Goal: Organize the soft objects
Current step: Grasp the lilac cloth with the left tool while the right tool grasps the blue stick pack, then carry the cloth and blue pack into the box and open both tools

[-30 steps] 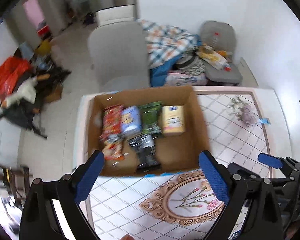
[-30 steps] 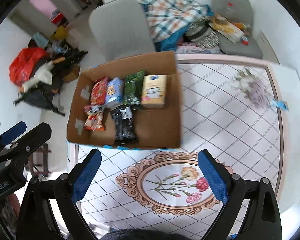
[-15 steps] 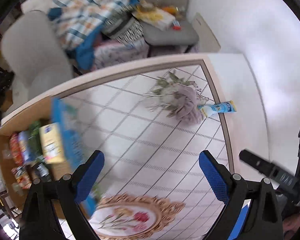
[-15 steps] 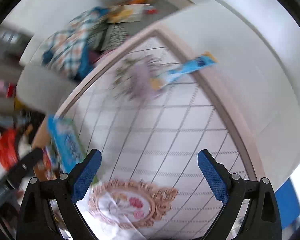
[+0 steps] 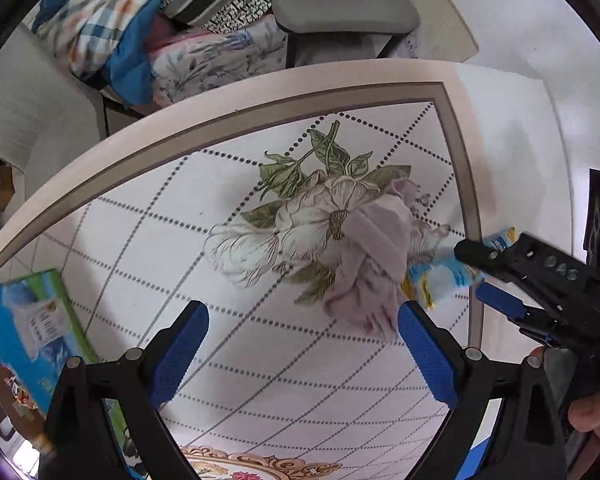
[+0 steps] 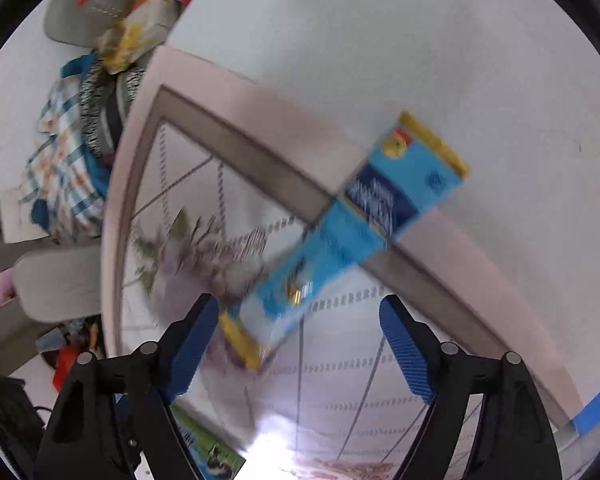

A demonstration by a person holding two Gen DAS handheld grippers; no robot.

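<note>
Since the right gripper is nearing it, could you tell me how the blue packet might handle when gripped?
The blue packet looks flat and thin, so probably light and bendy. Its printed film may be slippery. It lies beside the crumpled cloth, which could drag along.

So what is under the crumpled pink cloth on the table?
The pink cloth lies on the tablecloth's printed flower, covering its right part. One end of the blue packet touches it; anything beneath is hidden.

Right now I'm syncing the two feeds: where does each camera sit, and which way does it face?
Left wrist: on the left tool, facing steeply down at the pink cloth; its fingers, the right tool and a hand show.
Right wrist: on the right tool, facing down at the blue snack packet; its closing fingers show.
Shared: packet, cloth, patterned table.
</note>
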